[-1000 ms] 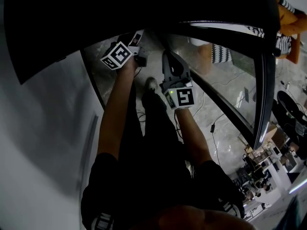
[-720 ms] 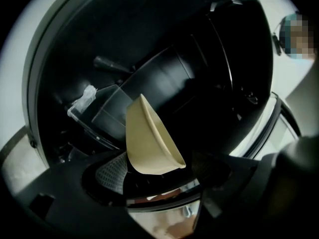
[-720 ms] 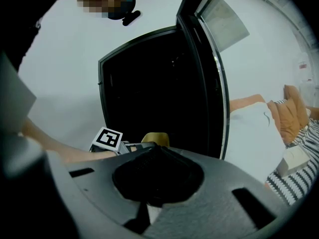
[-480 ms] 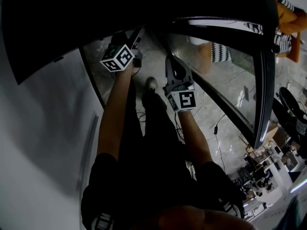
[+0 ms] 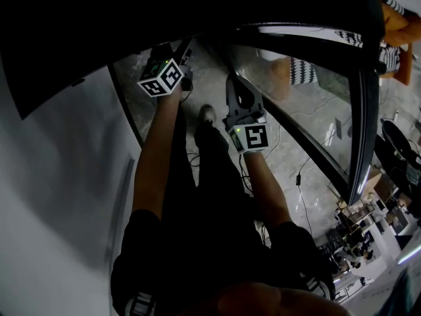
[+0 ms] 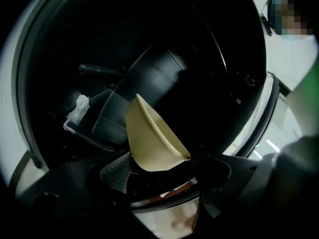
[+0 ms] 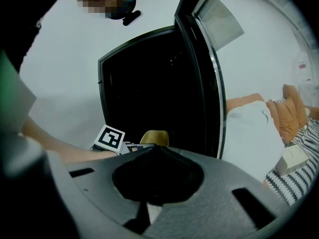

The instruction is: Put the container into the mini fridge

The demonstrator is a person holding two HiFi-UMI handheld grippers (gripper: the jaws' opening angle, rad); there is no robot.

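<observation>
A cream bowl-shaped container [image 6: 152, 138] sits tilted between the jaws of my left gripper [image 6: 164, 169], which is shut on it. It hangs in the dark inside of the black mini fridge [image 6: 149, 44]. In the head view the left gripper [image 5: 177, 61] reaches into the fridge's opening [image 5: 131, 18], and the container is hidden there. My right gripper [image 5: 235, 84] hangs beside it over the floor, shut on nothing. The right gripper view shows its jaws [image 7: 157, 156] closed, with the container [image 7: 155, 137] and the fridge [image 7: 144, 88] beyond.
The fridge's glass door [image 5: 309, 137] stands open to the right. A clear plastic piece [image 6: 77, 113] lies inside the fridge. A white wall [image 5: 59, 176] is at the left. Cables [image 5: 299, 170] cross the floor, and a cluttered desk [image 5: 368, 236] sits at lower right.
The left gripper with the container has gone a little deeper into the fridge's dark opening. The right gripper has barely shifted.
</observation>
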